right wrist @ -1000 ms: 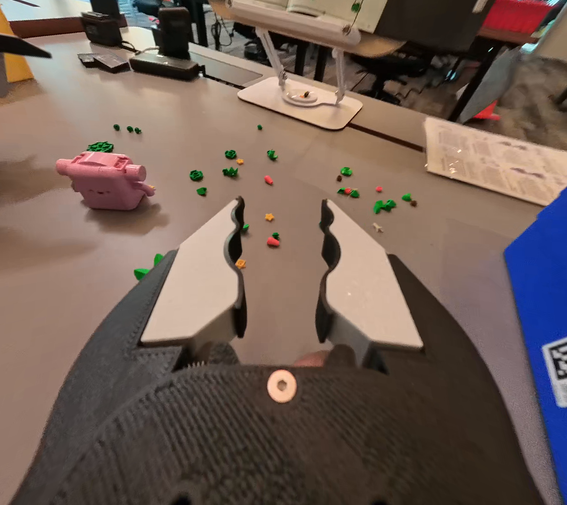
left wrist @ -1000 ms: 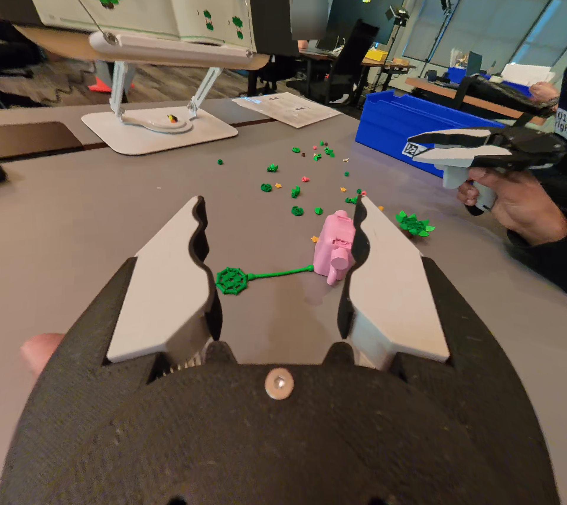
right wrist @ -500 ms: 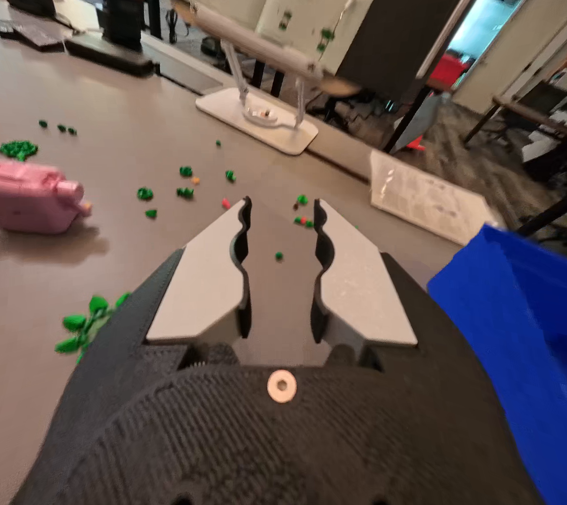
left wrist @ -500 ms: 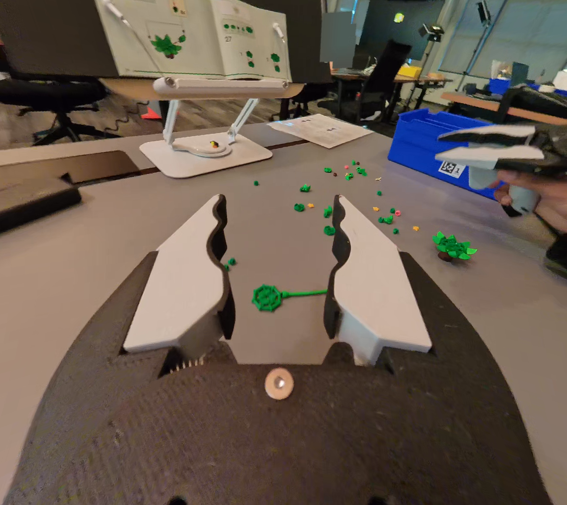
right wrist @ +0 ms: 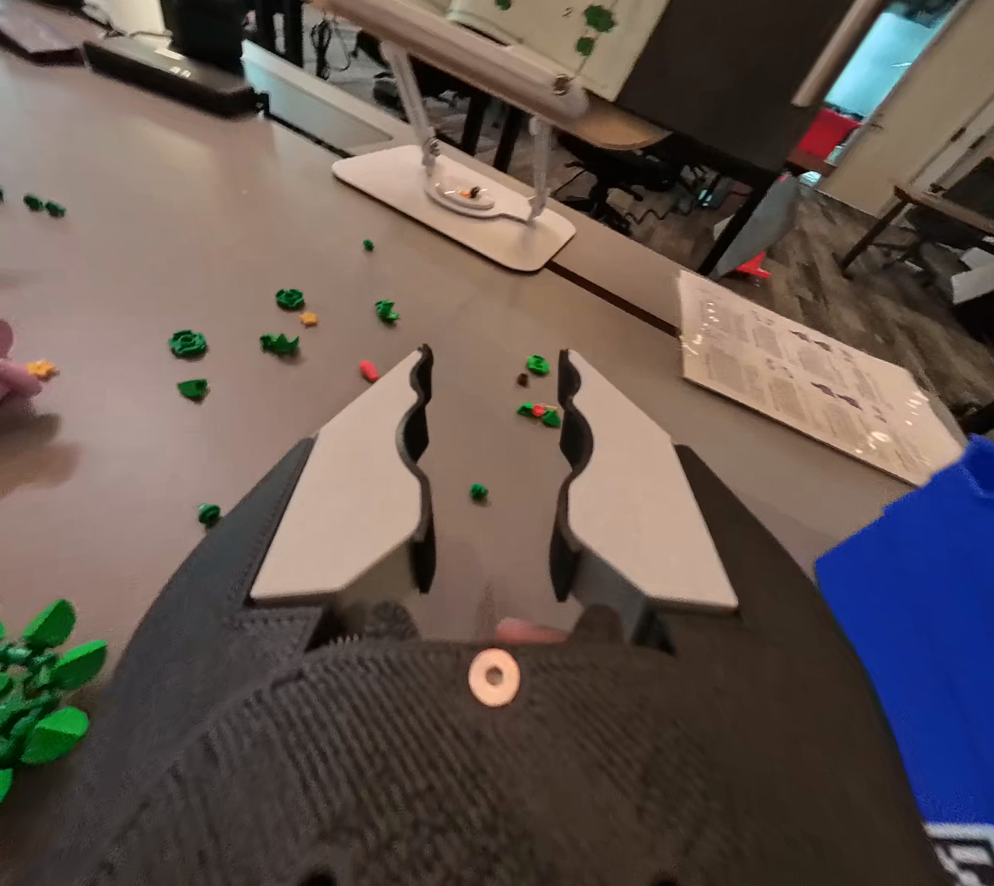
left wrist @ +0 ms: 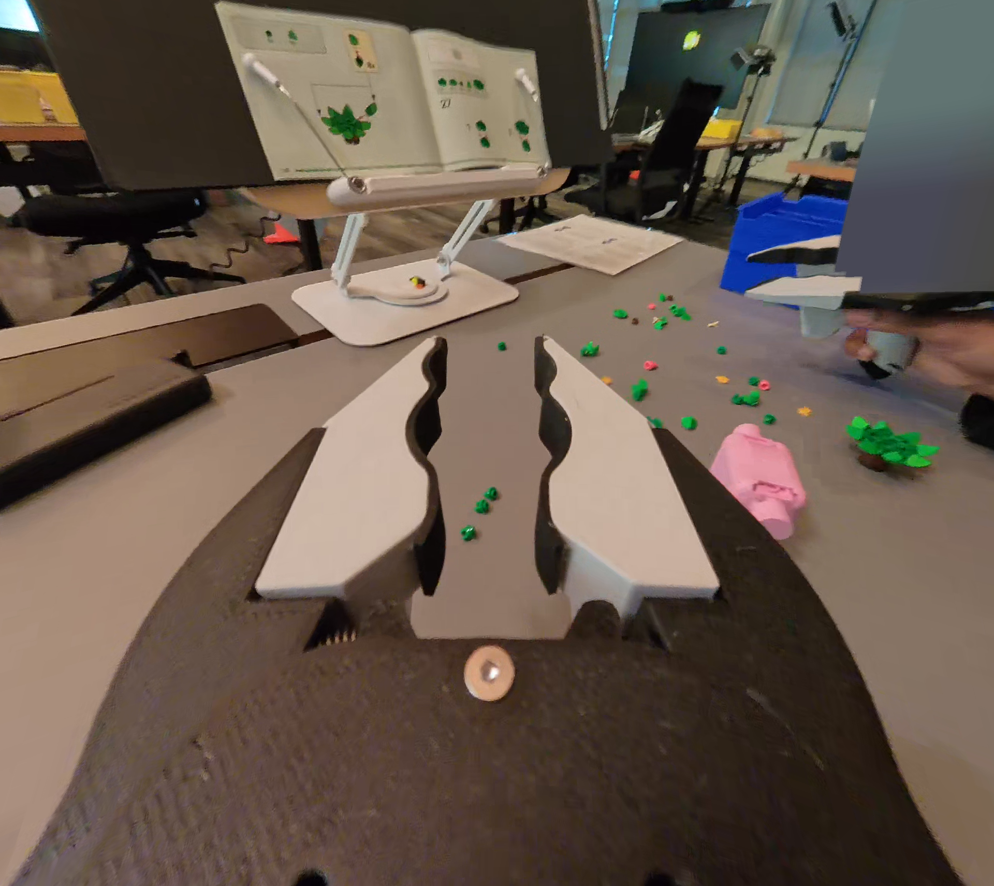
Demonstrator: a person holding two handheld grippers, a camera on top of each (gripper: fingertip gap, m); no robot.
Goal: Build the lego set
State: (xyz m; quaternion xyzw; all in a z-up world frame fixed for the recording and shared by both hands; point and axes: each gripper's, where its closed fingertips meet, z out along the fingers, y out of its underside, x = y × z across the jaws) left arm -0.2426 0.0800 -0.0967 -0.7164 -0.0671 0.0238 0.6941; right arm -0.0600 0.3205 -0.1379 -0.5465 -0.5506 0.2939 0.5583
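Both empty: left tool (left wrist: 490, 343) and right tool (right wrist: 492, 357) held apart. Tiny green lego pieces (left wrist: 481, 505) at frame centre on bench (left wrist: 134, 564); probably light, hard, slippery; best pinched across the sides.

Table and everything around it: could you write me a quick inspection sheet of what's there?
Surface: grey table, bare between pieces.
Job's things: pink model on its side; leafy green plant upright; small loose pieces scattered; instruction book open on a white stand.
Clutter: printed sheet; blue bin; black device.
Grippers: left gripper and right gripper open, empty.
Cables: nothing seen on the table.
Surroundings: office chairs, desks, windows.
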